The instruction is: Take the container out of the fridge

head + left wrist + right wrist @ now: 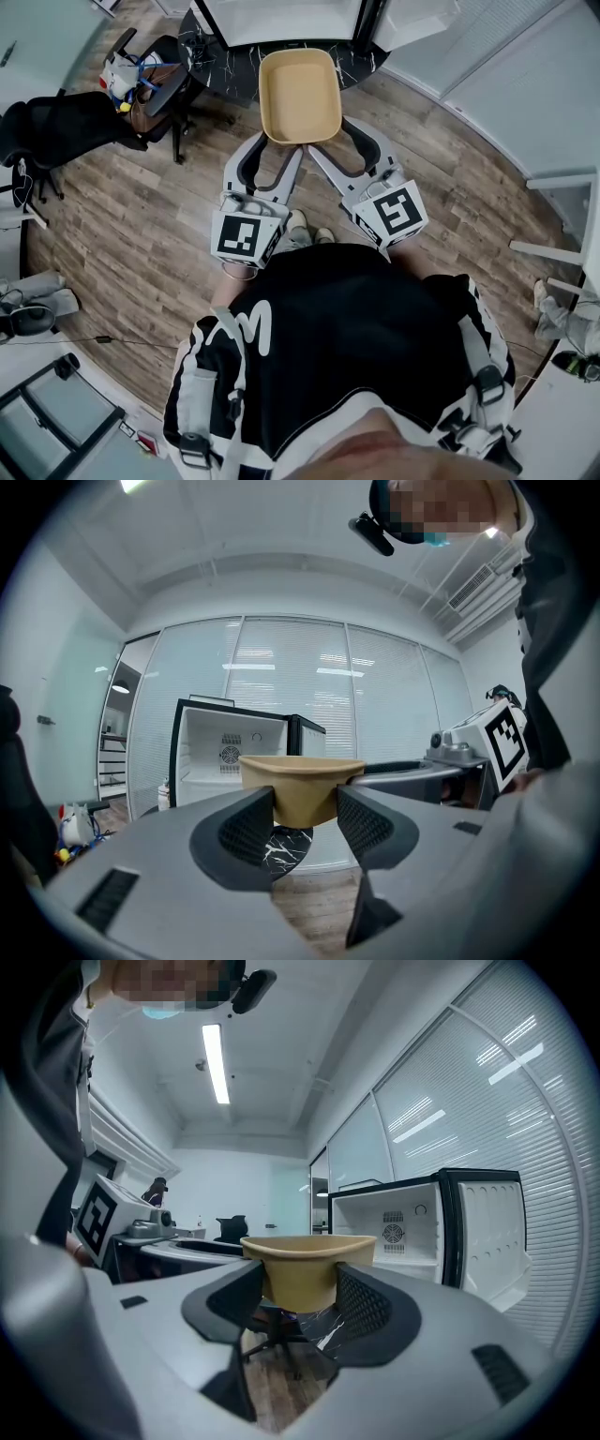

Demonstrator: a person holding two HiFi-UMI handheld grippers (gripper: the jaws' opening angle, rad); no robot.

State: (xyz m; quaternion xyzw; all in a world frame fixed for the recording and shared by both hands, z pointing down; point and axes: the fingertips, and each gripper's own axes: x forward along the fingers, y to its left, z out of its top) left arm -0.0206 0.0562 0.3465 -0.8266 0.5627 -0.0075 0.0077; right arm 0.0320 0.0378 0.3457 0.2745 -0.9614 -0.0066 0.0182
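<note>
Wood-plank floor (122,244) spread below, and an open fridge (234,752) stood on a dark marbled surface (211,52) behind. Out in front of the fridge, the tan container (299,94) hung in the air, nothing inside it (so far as the head view showed). The left gripper (275,150) and right gripper (339,145) each clamped one near corner, fingers (248,827) pressed against its wall on either side. Both grippers reached forward from the torso, angled inward toward each other, marker cubes facing up.

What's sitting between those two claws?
The tan container: the left gripper and right gripper each clamp its near end, shown in the head view.
</note>
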